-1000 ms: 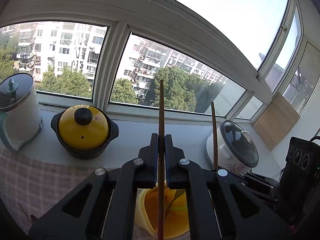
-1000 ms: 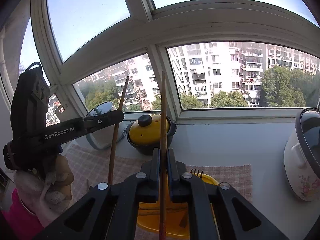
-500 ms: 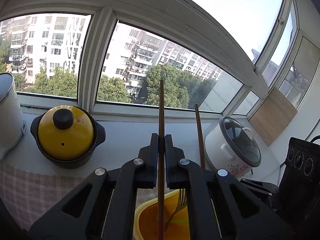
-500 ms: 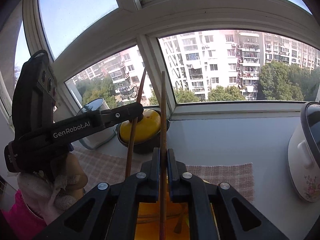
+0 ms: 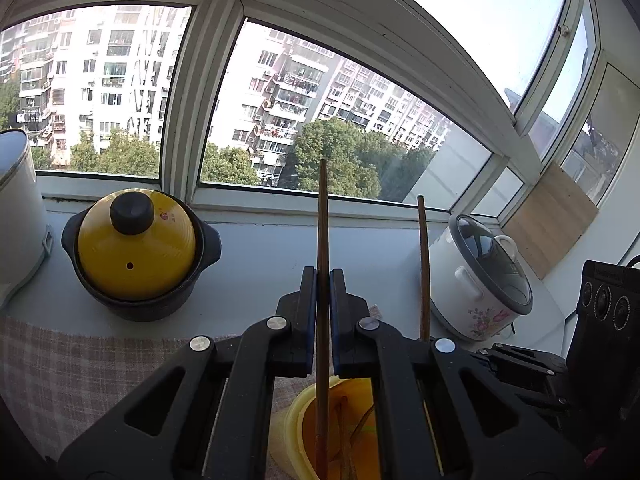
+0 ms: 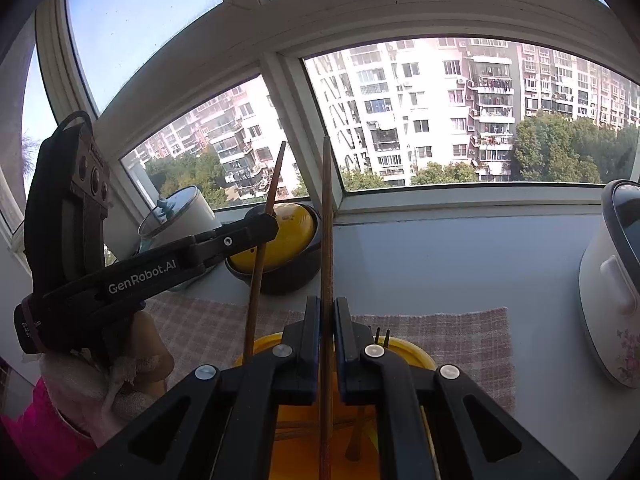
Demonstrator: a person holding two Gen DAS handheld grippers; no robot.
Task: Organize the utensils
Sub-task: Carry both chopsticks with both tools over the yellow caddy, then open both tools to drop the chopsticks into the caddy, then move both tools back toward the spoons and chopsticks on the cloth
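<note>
1. We look out across a pale window ledge [image 5: 256,256] with a checked cloth [image 6: 452,332] spread over its near part.
2. On the ledge stand a white floral rice cooker [image 5: 476,280] at the right of the left wrist view, a black casserole with a yellow lid [image 5: 136,248] at the left, and a white pot [image 5: 16,220] at the far left edge.
3. Our left gripper [image 5: 323,280] is clamped tight on a brown chopstick [image 5: 322,240], which stands nearly upright between its jaws, passing well above the fingertips and below them.
4. Our right gripper [image 6: 327,312] is likewise closed on its own chopstick [image 6: 326,220], also upright in the narrow slot between the jaws.
5. A yellow bowl [image 6: 408,350] sits on the cloth directly beneath both grippers; the lower ends of both chopsticks reach down inside its rim.
6. In the bowl we see a fork [image 6: 380,336] with tines up at the far rim, and more wooden sticks lying across the bottom.
7. In the right wrist view, the left gripper's chopstick leans slightly towards ours, just beside it, not touching.
</note>
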